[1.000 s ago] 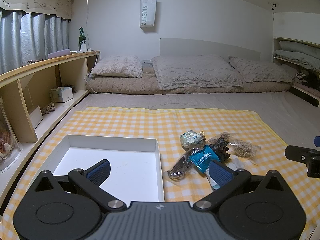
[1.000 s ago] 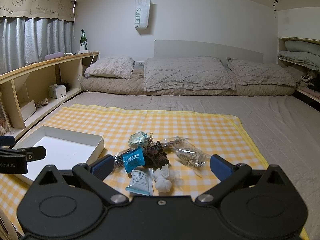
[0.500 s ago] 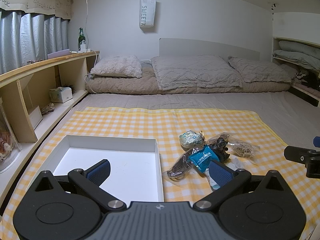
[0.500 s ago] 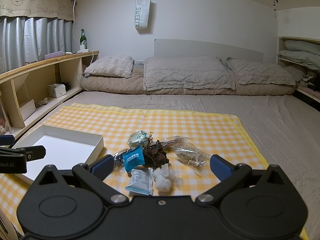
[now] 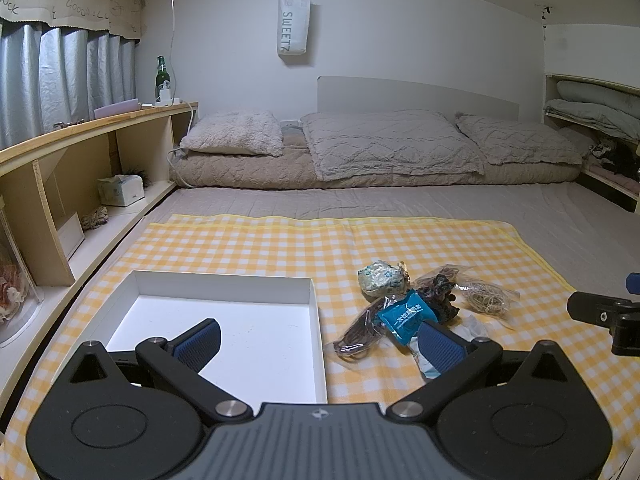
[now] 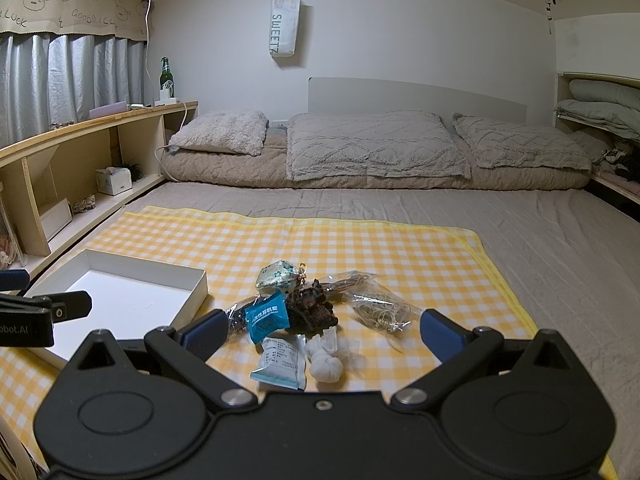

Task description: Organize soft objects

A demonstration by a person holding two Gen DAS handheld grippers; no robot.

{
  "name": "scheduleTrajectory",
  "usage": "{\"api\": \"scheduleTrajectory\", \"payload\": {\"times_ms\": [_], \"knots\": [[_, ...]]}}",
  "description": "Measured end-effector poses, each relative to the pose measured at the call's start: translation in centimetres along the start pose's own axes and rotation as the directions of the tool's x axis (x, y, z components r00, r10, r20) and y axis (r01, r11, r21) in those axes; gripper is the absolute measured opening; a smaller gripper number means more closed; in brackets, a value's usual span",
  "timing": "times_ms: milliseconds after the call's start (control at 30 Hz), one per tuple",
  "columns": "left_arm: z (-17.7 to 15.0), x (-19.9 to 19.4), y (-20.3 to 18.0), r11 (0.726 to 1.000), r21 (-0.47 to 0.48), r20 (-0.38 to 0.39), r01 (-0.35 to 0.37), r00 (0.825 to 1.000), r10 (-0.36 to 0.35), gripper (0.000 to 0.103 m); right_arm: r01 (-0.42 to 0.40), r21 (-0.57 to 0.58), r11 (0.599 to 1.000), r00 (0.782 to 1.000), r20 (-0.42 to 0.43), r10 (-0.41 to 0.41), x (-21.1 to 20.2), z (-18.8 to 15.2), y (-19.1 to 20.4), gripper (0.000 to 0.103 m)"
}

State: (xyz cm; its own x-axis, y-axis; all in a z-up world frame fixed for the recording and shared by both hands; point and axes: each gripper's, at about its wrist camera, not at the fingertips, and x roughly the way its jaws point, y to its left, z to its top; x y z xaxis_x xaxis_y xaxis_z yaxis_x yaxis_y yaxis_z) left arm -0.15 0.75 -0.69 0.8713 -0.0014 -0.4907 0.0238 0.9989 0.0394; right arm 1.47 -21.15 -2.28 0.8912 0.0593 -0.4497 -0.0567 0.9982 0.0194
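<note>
Now both the left gripper (image 5: 318, 344) and right gripper (image 6: 322, 330) have jaws spread, holding nothing; small soft packets (image 6: 316, 316) lie heaped beside the white box (image 5: 224, 320), crinkled and shiny.

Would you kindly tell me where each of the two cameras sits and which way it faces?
Left wrist: on the left gripper, above the white box, facing the pillows; its open fingers and the right gripper's tip show.
Right wrist: on the right gripper, above the pile with the blue packet, facing likewise; its open fingers and the left gripper's tip show.
Shared: box, pile, checked cloth.
</note>
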Motion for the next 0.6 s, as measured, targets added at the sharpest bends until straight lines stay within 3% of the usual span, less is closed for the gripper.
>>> {"api": "scheduleTrajectory", "payload": {"times_ms": [367, 600], "knots": [[0.1, 0.0, -0.2, 1.0, 0.006, 0.01, -0.006, 1.0, 0.006, 0.103, -0.001, 0.0, 1.0, 1.0, 0.0, 0.001, 0.0, 0.0, 0.0, 0.103], [2.1, -0.1, -0.6, 1.0, -0.015, 0.043, -0.003, 0.999, 0.004, 0.103, -0.009, 0.019, 1.0, 1.0, 0.01, 0.009, -0.2, 0.1, -0.4, 0.103]]}}
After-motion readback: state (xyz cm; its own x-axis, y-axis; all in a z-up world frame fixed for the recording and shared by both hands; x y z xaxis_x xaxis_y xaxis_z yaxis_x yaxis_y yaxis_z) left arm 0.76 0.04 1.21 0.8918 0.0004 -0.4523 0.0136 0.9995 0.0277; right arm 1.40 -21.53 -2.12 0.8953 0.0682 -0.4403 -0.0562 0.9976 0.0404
